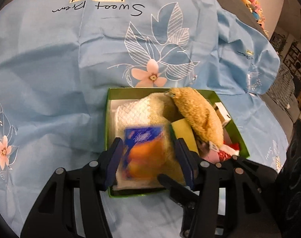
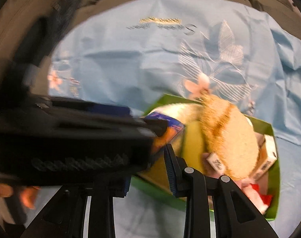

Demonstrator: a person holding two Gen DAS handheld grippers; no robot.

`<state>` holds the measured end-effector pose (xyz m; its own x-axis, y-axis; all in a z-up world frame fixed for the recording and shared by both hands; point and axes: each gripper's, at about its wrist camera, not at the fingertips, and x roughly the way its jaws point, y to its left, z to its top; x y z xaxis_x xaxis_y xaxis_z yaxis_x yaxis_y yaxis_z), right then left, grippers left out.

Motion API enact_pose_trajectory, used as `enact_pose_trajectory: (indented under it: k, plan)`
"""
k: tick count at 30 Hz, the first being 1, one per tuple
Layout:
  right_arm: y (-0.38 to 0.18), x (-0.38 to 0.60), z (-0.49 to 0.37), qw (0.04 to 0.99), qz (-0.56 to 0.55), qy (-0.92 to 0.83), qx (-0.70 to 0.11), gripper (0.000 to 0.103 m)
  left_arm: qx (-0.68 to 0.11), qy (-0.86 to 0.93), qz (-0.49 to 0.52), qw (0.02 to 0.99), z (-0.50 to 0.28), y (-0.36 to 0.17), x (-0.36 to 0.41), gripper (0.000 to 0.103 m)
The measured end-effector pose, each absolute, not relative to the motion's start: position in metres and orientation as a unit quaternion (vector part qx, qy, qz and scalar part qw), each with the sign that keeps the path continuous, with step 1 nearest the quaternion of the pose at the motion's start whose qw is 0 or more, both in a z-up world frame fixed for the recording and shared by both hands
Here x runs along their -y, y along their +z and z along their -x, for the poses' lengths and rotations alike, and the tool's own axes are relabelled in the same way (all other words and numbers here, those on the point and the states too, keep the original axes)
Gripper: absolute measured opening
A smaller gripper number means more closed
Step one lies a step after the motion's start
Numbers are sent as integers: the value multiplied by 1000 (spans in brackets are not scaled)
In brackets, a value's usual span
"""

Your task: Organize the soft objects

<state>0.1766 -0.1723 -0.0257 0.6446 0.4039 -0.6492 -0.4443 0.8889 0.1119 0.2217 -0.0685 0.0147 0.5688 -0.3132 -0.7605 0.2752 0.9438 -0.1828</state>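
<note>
A green box [image 1: 110, 138] sits on the blue cloth and holds a white and yellow towel [image 1: 134, 109], a tan plush [image 1: 198, 117], a yellow sponge [image 1: 184, 132] and small pink and red items [image 1: 223, 154]. My left gripper [image 1: 148, 158] is open, with its fingers either side of a blue and orange tissue pack [image 1: 144, 150] lying on the towel. In the right wrist view my right gripper [image 2: 148, 172] is open and empty just in front of the box [image 2: 273, 198]. The left gripper's body [image 2: 71, 138] crosses in front, over the tissue pack [image 2: 170, 127]. The plush [image 2: 229, 138] lies across the box.
The blue floral cloth [image 1: 71, 79] covers the table around the box. A small white carton [image 1: 221, 111] stands at the box's right side. Plush toys [image 1: 249, 0] line a shelf at the far right. A dark speaker [image 1: 297, 198] stands at the right edge.
</note>
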Motion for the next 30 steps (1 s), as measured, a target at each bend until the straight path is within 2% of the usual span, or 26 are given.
enact_pose_trajectory:
  k: [1,3,4,9,12,16,17,22,23,24,26,30]
  plan:
    - [-28,176,-175,905,20,237,-352,32,-435,-162,21,886,-223,15,67,63]
    - [-30,180,-170,906,17,237,-351,32,-434,-154,18,888,-222,16,64,80]
    - [-30,182,-168,906,16,236,-350,32,-432,-150,17,889,-220,18,61,82]
    - [-31,201,-157,906,2,222,-360,32,-434,-145,8,889,-207,20,58,82]
    - [-27,212,-150,910,2,202,-362,39,-435,-143,-2,889,-196,20,61,83]
    - [-17,229,-139,920,2,154,-361,67,-434,-138,-12,890,-183,23,65,86]
    - [-14,233,-136,921,1,148,-360,71,-433,-136,-14,891,-181,24,66,86]
    - [-2,246,-134,920,0,117,-373,73,-430,-130,-19,893,-171,29,73,89]
    - [0,248,-135,920,2,112,-377,75,-430,-128,-22,893,-169,30,75,100]
    - [1,249,-134,919,3,108,-379,76,-428,-123,-25,895,-167,31,76,102]
    - [4,252,-132,919,5,101,-381,84,-423,-119,-28,898,-163,34,78,102]
    - [7,255,-131,918,0,89,-386,84,-427,-120,-24,896,-159,38,81,102]
